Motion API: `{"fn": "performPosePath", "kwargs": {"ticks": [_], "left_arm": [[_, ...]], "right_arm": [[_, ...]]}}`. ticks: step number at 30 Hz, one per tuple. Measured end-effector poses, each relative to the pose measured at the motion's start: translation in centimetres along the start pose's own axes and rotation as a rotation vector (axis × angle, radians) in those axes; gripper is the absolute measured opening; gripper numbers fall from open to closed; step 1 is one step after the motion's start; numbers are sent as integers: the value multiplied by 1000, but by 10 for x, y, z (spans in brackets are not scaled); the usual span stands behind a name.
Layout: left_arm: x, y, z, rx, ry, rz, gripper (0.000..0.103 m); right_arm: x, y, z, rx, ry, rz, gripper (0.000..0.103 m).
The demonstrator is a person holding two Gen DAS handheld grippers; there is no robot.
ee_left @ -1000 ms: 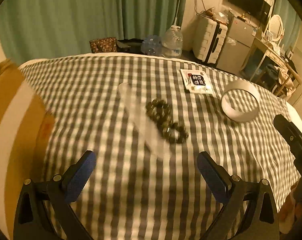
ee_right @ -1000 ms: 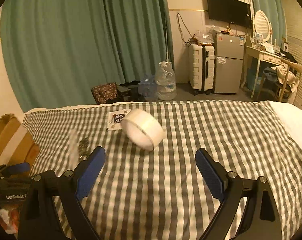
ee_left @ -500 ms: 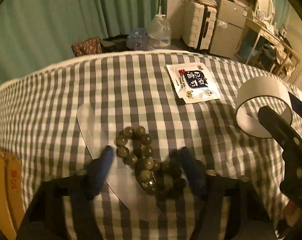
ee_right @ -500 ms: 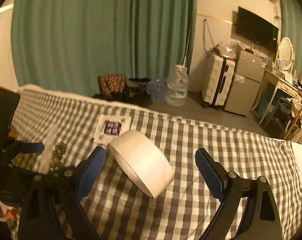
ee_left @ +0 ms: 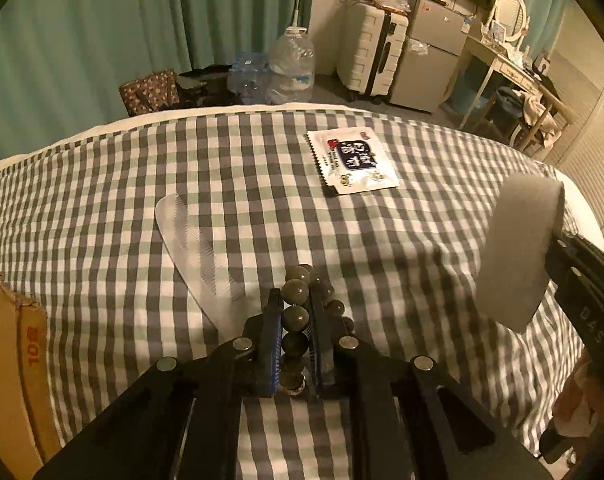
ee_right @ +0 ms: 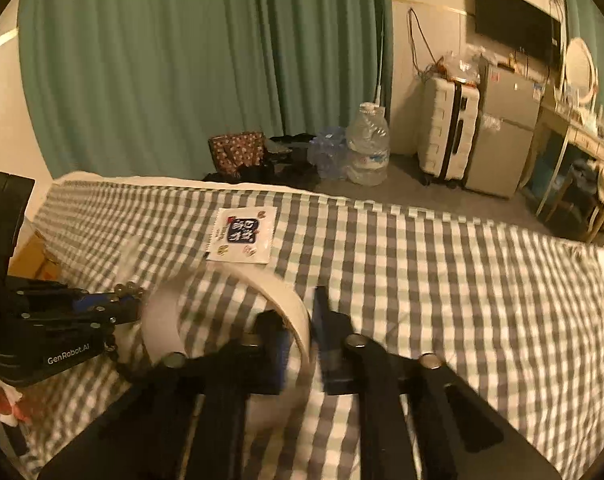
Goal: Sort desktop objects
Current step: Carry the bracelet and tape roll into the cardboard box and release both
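Note:
My left gripper [ee_left: 295, 308] is shut on a dark bead bracelet [ee_left: 297, 292] on the checked cloth [ee_left: 101, 184]; it also shows in the right wrist view [ee_right: 129, 304]. My right gripper [ee_right: 302, 312] is shut on the wall of a white tape roll [ee_right: 237, 280], one finger inside the ring and one outside. The roll [ee_left: 518, 248] shows at the right of the left wrist view. A clear plastic comb [ee_left: 197, 248] lies left of the bracelet. A white snack packet [ee_left: 352, 160] lies farther back, also seen from the right wrist [ee_right: 241, 236].
A cardboard box [ee_left: 9, 360] stands at the left edge of the cloth. Beyond the far edge are water bottles [ee_right: 368, 148], a patterned bag [ee_right: 235, 152], a white suitcase [ee_right: 448, 132], a small fridge [ee_right: 502, 128] and green curtains.
Both grippers were open one second ago. The left one moved forward and closed on the bracelet. The right one moved to the tape roll and closed on its wall.

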State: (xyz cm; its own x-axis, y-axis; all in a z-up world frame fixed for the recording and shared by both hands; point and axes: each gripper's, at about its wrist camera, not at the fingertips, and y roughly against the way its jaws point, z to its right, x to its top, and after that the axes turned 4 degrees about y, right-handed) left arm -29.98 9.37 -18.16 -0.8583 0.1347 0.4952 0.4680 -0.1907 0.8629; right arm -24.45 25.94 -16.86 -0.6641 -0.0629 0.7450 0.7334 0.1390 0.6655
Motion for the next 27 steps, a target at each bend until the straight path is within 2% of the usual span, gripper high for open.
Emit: {"fn": "performPosePath", "kwargs": {"ticks": [8,14,18,22,27], "left_arm": [[-12,40,11,-43,-18,19,11],[-15,80,17,-69,-17,68,11],[-15,113,16,-77,-19,112,11],[-12,151,10,-79,-20,160,11],[-5,196,0,-75,-17,243,11]], "right_arm": [[-2,31,1,33,-58,18,4],[-1,66,2,15,-98,40,4],[-1,93,-7,-32,-95,67,4],[5,122,-16,-29,-108,106,4],[24,158,-45,-42,-48,155,4]]}}
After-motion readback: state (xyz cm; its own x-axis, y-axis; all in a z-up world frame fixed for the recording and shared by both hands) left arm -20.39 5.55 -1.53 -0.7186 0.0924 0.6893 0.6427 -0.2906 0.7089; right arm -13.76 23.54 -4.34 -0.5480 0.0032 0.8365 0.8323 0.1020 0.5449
